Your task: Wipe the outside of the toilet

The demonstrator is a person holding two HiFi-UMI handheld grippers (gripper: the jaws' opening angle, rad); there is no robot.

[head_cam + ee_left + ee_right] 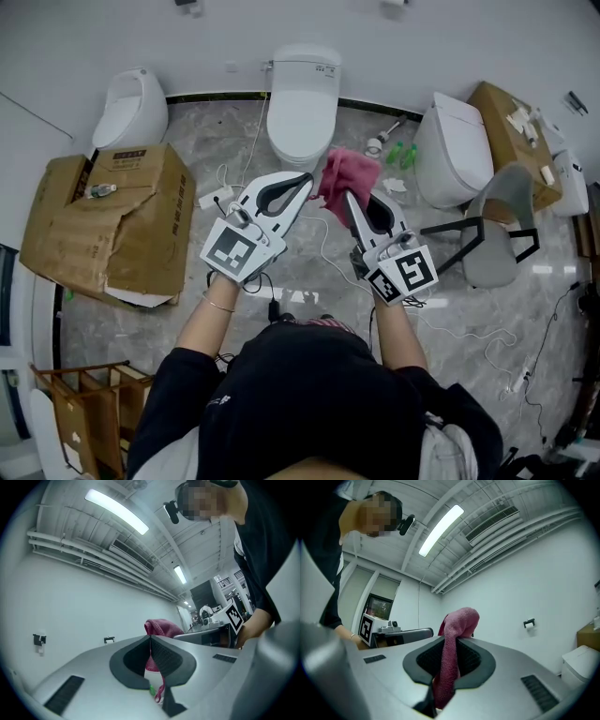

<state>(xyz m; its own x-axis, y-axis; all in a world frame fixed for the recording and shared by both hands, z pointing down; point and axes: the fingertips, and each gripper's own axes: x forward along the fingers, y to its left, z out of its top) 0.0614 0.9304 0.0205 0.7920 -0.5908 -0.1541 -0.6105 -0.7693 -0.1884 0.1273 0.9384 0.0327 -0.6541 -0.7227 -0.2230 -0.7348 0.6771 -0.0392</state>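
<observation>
Right gripper: the right gripper (449, 641) has its jaws clamped on a pink terry cloth (458, 617). The cloth runs up between the pads and bunches above the tips, a deep hold that should keep it from slipping while rubbing.
Left gripper: the left gripper (151, 638) has its jaws brought together at the tips, just beside the cloth. Whether they nip an edge of it I cannot tell; it is probably there to steady or spread the cloth.
Aim: both gripper views look up at ceiling lights, so the cloth is raised in front of the person and touches no surface.
Toilet: the white ceramic toilet with its lid down (302, 103) stands against the wall straight ahead, beyond the gripper tips and apart from the cloth.
Around it: a second white toilet (455, 150) to the right, a white urinal (131, 108) and a torn brown cardboard box (112, 220) to the left.
Stage: wiping looks not yet begun.
Next: the cloth probably needs carrying forward and down onto the toilet's shell.
</observation>
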